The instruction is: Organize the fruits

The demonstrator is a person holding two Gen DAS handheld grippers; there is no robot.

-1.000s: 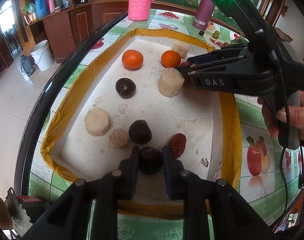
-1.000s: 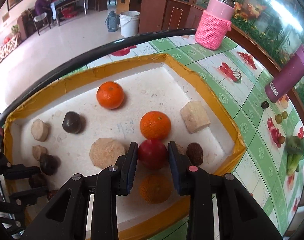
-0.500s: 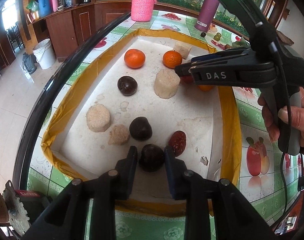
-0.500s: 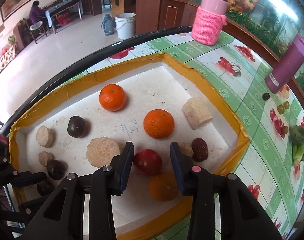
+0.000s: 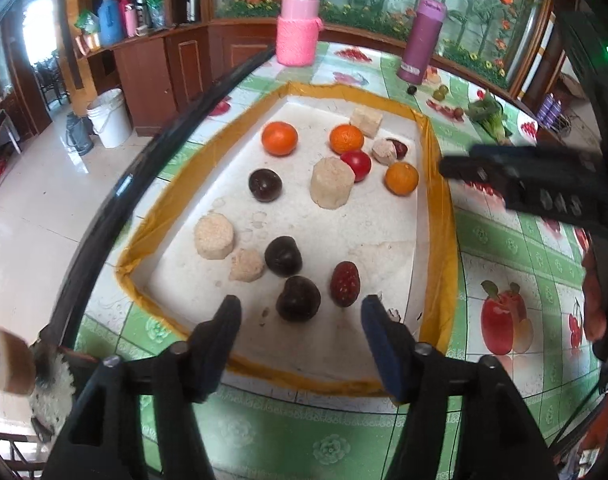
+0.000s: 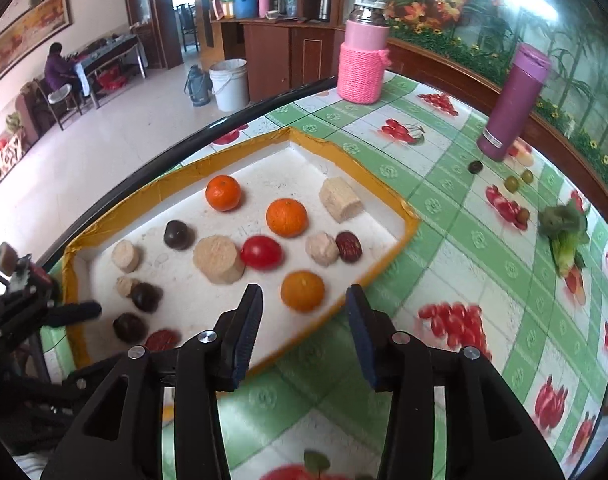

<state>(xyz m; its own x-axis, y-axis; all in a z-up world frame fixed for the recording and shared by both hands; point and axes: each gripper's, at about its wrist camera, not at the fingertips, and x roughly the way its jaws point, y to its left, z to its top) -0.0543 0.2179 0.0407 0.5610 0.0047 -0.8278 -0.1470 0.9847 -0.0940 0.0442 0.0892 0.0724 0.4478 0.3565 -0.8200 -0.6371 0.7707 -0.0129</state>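
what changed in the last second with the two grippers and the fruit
Both let go: the left gripper opened off the dark fruit, the right gripper opened off the red fruit and drew back toward the tray edge. All other pieces stayed put.

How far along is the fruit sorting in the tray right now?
Done, by the look of it: the red tomato lies among the oranges, and a dark fruit lies beside another. In hand: nothing. The left gripper and right gripper have just been opening and are empty. Left: one dark fruit lies apart from the rest.
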